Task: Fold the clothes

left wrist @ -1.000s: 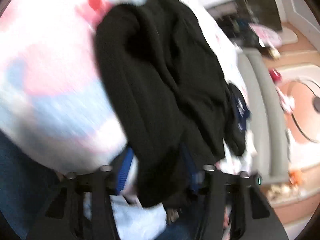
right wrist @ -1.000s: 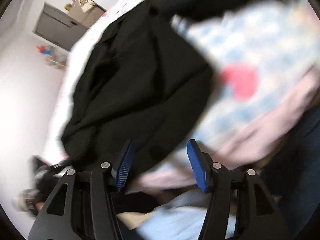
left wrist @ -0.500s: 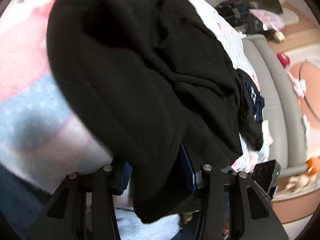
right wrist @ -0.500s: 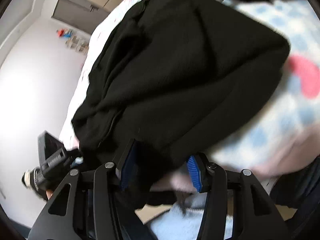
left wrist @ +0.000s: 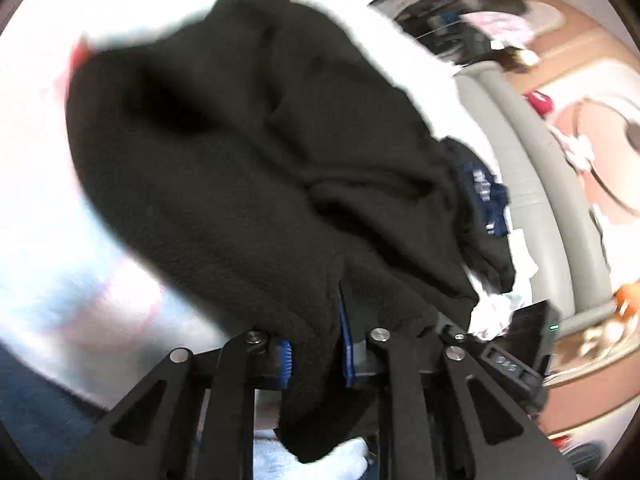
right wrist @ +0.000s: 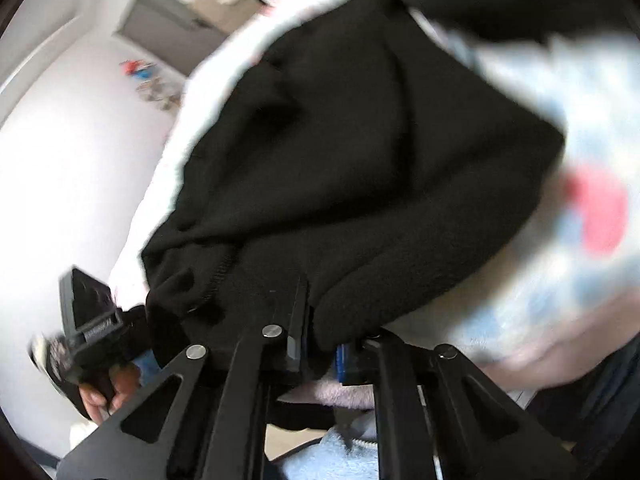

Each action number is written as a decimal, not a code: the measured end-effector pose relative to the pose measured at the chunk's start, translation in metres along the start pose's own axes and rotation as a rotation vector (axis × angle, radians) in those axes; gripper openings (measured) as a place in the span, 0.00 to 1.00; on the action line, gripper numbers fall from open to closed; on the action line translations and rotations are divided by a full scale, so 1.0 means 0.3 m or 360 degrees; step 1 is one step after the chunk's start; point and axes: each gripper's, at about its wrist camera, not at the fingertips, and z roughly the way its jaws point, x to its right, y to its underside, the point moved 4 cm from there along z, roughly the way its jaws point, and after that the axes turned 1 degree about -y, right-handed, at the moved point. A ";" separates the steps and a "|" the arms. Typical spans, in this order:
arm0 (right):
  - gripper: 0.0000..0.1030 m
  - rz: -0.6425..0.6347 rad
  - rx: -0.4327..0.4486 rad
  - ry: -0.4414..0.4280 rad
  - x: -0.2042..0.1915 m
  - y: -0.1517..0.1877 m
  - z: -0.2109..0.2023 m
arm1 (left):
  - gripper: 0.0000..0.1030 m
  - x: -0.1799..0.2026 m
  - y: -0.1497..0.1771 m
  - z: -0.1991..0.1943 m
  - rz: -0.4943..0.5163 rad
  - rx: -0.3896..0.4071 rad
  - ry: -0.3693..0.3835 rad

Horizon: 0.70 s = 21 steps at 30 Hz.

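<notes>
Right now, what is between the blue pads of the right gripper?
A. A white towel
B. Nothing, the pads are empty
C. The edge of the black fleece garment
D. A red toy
C: in the right wrist view the right gripper is pinched on the near edge of the black fleece garment, whose cloth bunches over the blue pads and spreads out over the patterned bedding.

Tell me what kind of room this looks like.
Probably a bedroom in a home: a black fleece garment lies on a soft patterned bedspread, with a grey padded bed edge and a toy-scattered floor beside it.
</notes>
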 end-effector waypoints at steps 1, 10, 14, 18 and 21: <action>0.05 -0.0077 0.0061 -0.0017 -0.046 -0.024 -0.048 | 0.16 0.044 -0.028 -0.049 0.0070 0.0047 -0.0001; 0.05 -0.0346 0.0387 -0.0272 -0.303 -0.130 -0.387 | 0.16 0.277 -0.115 -0.386 0.0458 0.0211 0.0152; 0.06 -0.0359 0.0242 -0.0232 -0.289 -0.049 -0.417 | 0.16 0.214 -0.034 -0.347 0.0355 0.0021 0.0132; 0.07 -0.0240 0.0030 -0.0121 -0.173 -0.035 -0.282 | 0.17 0.072 -0.052 -0.155 0.0147 -0.0144 0.0199; 0.07 -0.0305 0.0056 -0.0068 -0.175 -0.126 -0.214 | 0.18 0.111 -0.179 -0.077 0.0198 -0.0110 0.0198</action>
